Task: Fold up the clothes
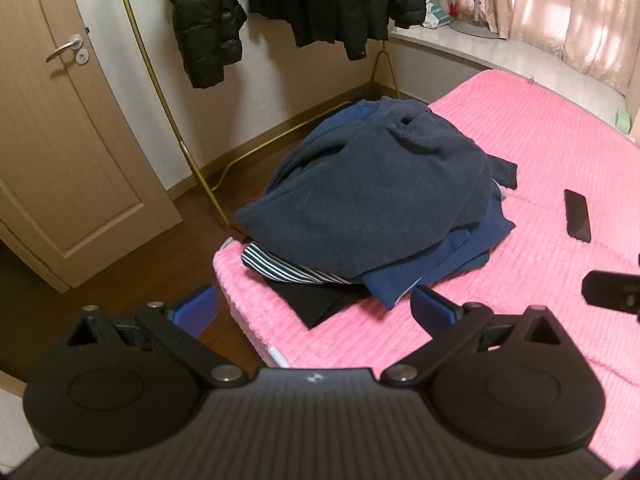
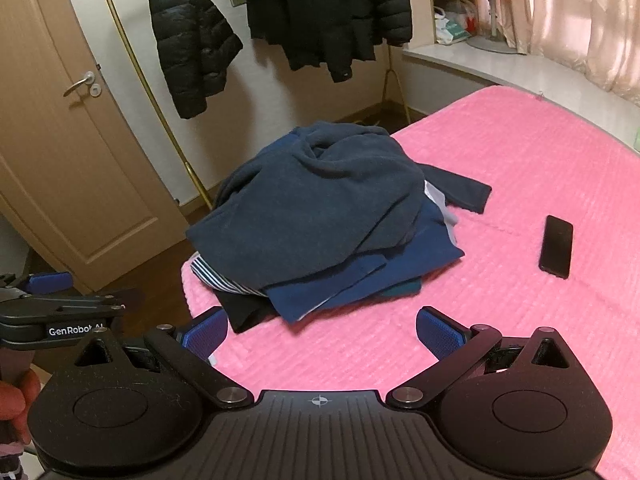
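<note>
Lying ahead of both spread tongs (image 1: pixel 314 312) (image 2: pixel 322 330), untouched: clothes pile (image 1: pixel 372 208).

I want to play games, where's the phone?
In both views the flat black phone lies on the pink bed cover, right of the dark clothes pile.

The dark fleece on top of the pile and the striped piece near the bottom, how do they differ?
The dark fleece is plain navy, fuzzy and bunched on top of the pile; the striped piece has dark and white stripes and lies flat, mostly buried. The fleece shows nearly whole; only an edge of the striped piece peeks out. Both are unfolded on the pink bed.
</note>
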Tool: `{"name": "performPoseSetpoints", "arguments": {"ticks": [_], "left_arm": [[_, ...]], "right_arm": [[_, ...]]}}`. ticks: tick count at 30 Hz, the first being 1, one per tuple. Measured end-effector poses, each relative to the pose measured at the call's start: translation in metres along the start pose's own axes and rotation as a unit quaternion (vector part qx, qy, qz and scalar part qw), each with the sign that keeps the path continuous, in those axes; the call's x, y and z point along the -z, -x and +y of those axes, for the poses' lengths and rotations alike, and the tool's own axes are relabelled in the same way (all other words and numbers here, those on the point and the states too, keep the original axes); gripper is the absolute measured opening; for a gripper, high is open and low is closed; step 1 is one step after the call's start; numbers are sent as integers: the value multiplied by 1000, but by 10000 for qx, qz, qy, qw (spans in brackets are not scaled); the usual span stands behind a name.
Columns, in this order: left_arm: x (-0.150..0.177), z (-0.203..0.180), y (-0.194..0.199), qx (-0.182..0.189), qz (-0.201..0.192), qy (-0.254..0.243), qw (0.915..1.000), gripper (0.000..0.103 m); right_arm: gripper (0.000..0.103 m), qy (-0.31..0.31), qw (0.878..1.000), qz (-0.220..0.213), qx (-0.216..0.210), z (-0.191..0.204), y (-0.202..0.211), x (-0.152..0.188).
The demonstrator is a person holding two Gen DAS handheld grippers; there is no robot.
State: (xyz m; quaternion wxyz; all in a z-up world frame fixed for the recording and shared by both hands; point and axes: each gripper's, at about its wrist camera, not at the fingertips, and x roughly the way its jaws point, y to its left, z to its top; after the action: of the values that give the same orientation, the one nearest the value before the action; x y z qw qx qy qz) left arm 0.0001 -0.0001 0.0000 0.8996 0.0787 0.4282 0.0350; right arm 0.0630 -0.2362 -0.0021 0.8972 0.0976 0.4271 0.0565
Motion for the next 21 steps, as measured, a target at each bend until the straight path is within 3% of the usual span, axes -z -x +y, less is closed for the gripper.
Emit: {"name": "performPoseSetpoints", "arguments": {"ticks": [4,9,21], "left_arm": [[1,-12,3,-124,-45,-154,9998,101],[2,-4,-3,212,10,66,9998,101],[-1,-2,-6,322,44,49,9995,101]], "right_arm": [[103,-14,10000,-17,19,-4,1,-1],[103,-86,9999,-13,55,1,1,3],[103,-145,9999,-17,14,-7,-6,6]]}}
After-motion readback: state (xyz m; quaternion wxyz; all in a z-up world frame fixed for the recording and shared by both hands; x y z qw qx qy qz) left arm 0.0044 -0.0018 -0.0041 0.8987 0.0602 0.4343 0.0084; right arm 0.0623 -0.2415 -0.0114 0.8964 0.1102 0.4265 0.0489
